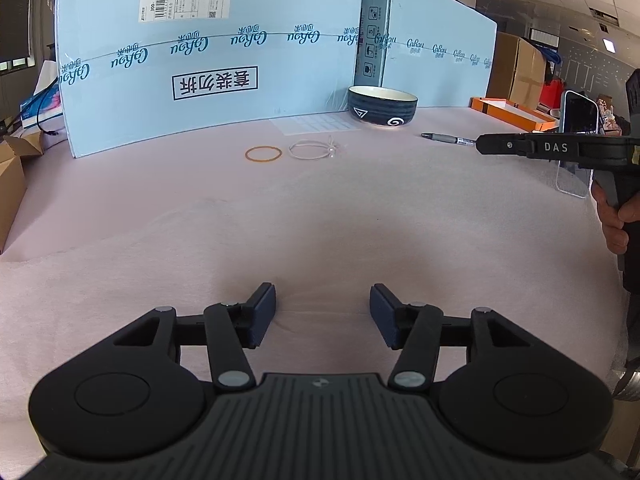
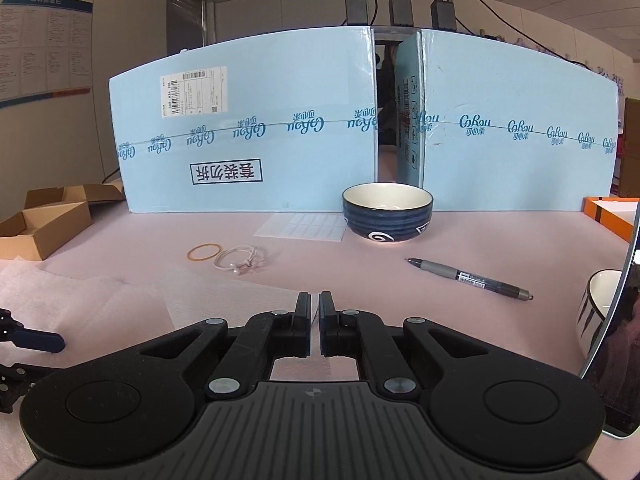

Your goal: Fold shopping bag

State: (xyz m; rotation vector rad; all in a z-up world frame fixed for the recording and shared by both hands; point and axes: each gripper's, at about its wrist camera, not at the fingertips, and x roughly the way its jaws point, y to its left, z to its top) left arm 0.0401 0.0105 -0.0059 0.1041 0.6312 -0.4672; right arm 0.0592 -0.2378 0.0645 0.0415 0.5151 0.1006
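In the left wrist view the left tool (image 1: 322, 312) stood wide open low in the frame, nothing between its blue pads, over the pink worktop (image 1: 320, 220). Above centre a dark blue bowl (image 1: 382, 110) sat before the pale blue cartons (image 1: 208, 60); its rim hid most of the inside. A rubber band (image 1: 263, 154), a white hair tie (image 1: 314, 150) and a pen (image 1: 448, 138) lay near it. At the right edge the right tool (image 1: 480, 144) reached in side-on, held by a hand (image 1: 612, 216) that the frame cut off.

In the right wrist view the right tool (image 2: 314, 312) was closed to a thin slit, gripping nothing I could see. The bowl (image 2: 387, 212) showed a cream, empty inside. An open cardboard box (image 2: 44, 220) at the left looked empty. A striped mug (image 2: 600, 304) at the right edge was half hidden; its contents could not be told. A thin pale sheet (image 2: 100, 296) lay flat at the lower left; whether it was the shopping bag was unclear. One finger of the left tool (image 2: 36, 340) poked in there.
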